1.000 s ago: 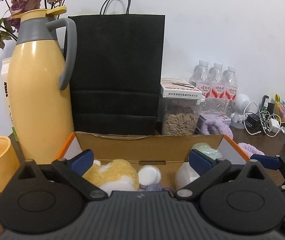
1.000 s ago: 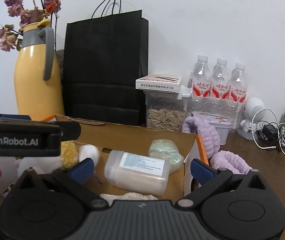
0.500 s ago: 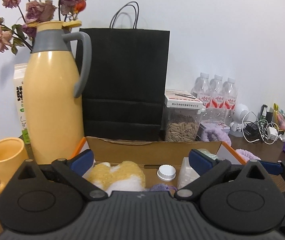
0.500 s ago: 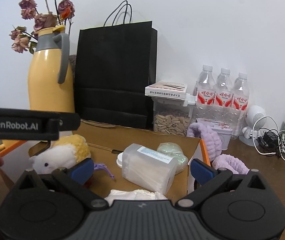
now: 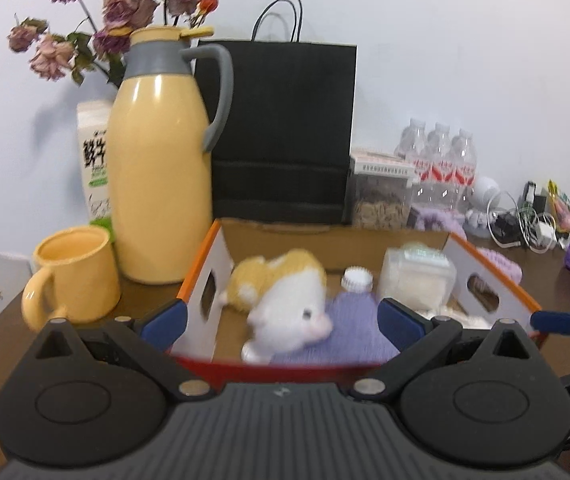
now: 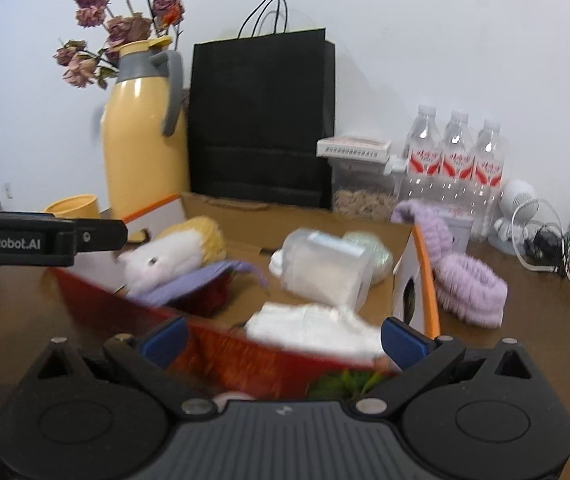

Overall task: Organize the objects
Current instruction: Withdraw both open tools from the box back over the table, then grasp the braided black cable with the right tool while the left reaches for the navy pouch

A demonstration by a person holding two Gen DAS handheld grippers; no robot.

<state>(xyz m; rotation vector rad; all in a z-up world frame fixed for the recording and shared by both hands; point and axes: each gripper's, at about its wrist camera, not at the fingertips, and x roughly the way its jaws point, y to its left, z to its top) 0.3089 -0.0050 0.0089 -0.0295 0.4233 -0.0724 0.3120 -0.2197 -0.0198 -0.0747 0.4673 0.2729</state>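
Both grippers, left (image 5: 279, 318) and right (image 6: 283, 334), hang spread and empty at the lower frame before a cardboard box (image 5: 209, 280) at centre, already holding a plush toy (image 5: 285, 300), jar (image 6: 325, 266) and cloth; purple fluffy bands (image 6: 469, 286) at right remain outside.

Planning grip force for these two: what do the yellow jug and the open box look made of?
Yellow jug: probably hard glossy plastic or coated metal, judging by its sharp highlights; grey matte collar and handle. Open box: corrugated cardboard, brown matte inside with creased flaps, printed white and orange outside.
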